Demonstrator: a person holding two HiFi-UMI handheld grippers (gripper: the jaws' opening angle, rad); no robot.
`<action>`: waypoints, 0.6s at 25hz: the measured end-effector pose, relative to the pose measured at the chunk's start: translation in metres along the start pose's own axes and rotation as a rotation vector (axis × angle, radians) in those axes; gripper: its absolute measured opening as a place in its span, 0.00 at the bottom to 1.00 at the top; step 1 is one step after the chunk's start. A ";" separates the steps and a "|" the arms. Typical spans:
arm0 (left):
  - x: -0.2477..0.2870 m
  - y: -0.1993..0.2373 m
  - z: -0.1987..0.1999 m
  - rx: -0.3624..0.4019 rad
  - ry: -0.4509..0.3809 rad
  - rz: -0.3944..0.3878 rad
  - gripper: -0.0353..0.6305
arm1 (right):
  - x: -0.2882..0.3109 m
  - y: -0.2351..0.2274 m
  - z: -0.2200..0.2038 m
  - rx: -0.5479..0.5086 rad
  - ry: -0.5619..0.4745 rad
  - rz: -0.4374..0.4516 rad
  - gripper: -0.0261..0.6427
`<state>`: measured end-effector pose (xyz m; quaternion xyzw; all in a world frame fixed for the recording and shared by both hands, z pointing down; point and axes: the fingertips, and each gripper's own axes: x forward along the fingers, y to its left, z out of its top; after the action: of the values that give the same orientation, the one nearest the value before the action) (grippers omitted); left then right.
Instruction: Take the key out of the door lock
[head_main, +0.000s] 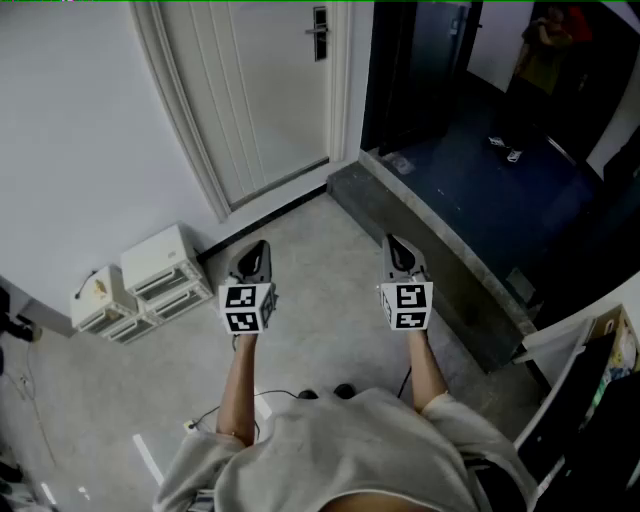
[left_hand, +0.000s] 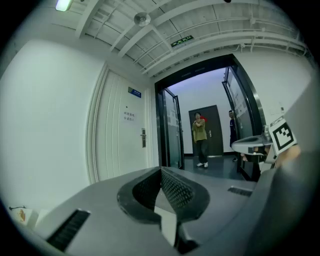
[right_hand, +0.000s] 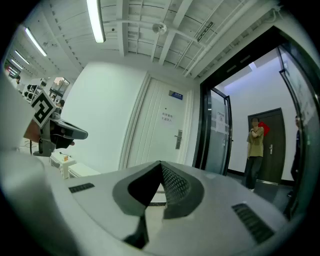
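The white door (head_main: 265, 90) stands closed at the far end of the room, with its dark handle and lock plate (head_main: 320, 33) high on its right side. The same plate shows small in the left gripper view (left_hand: 143, 138) and in the right gripper view (right_hand: 178, 139). No key can be made out at this distance. Both grippers are held out side by side, well short of the door and pointing towards it. My left gripper (head_main: 258, 248) is shut and empty, its tips (left_hand: 161, 170) meeting. My right gripper (head_main: 395, 243) is also shut with nothing in it, jaws closed to a point (right_hand: 161, 164).
To the right of the door a dark glass doorway opens onto a blue-floored corridor, behind a raised grey step (head_main: 430, 250). A person in an olive shirt (left_hand: 200, 137) stands down that corridor. White boxes (head_main: 160, 265) sit by the left wall. A white-and-black stand (head_main: 585, 400) is at the right.
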<state>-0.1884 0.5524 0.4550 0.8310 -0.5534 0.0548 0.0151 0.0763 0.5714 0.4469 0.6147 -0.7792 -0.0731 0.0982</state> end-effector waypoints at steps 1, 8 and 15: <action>0.001 0.000 0.001 0.001 -0.001 0.001 0.08 | 0.001 0.000 0.004 0.001 -0.004 0.001 0.07; 0.010 -0.003 0.002 0.000 -0.002 0.010 0.08 | 0.008 -0.005 0.007 -0.001 -0.022 0.007 0.07; 0.027 -0.016 0.002 -0.002 -0.003 0.020 0.08 | 0.015 -0.020 0.001 -0.003 -0.029 0.026 0.07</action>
<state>-0.1634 0.5333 0.4562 0.8255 -0.5617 0.0534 0.0147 0.0915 0.5517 0.4421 0.6031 -0.7885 -0.0820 0.0889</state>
